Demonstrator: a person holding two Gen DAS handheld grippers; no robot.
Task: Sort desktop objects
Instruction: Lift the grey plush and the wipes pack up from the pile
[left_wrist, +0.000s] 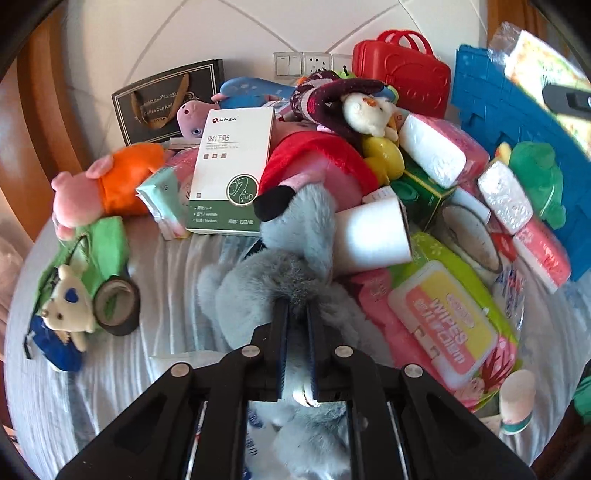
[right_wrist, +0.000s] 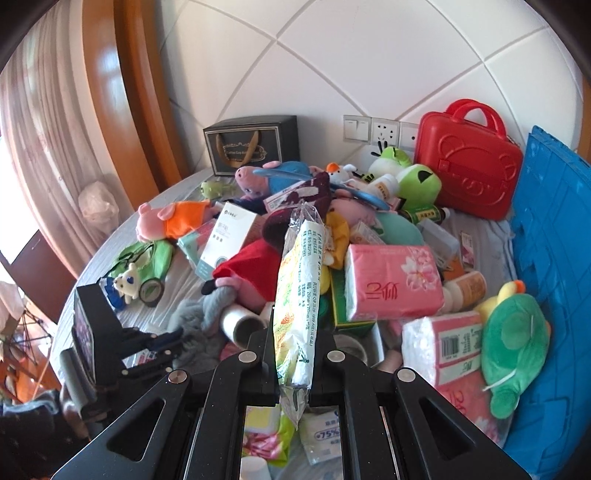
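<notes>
My left gripper (left_wrist: 297, 308) points down into a grey furry plush toy (left_wrist: 240, 288) that lies on the cloth-covered table (left_wrist: 122, 373). Its pads are shut on a tuft of the grey fur. The right wrist view shows this left gripper (right_wrist: 162, 345) at the lower left, with its fingers in the grey plush toy (right_wrist: 195, 321). My right gripper (right_wrist: 295, 328) is shut on a yellow-green plastic packet (right_wrist: 299, 258), which it holds edge-on and upright above the pile. That packet (left_wrist: 535, 48) also shows at the top right of the left wrist view.
A dense pile fills the table: a white roll (left_wrist: 373, 236), a white-green box (left_wrist: 229, 166), a wipes pack (left_wrist: 447, 325), pink tissue packs (right_wrist: 391, 280), plush toys. A red case (right_wrist: 469, 158) and a blue crate (right_wrist: 546, 258) stand at the right. A black tape roll (left_wrist: 116, 306) lies at the left.
</notes>
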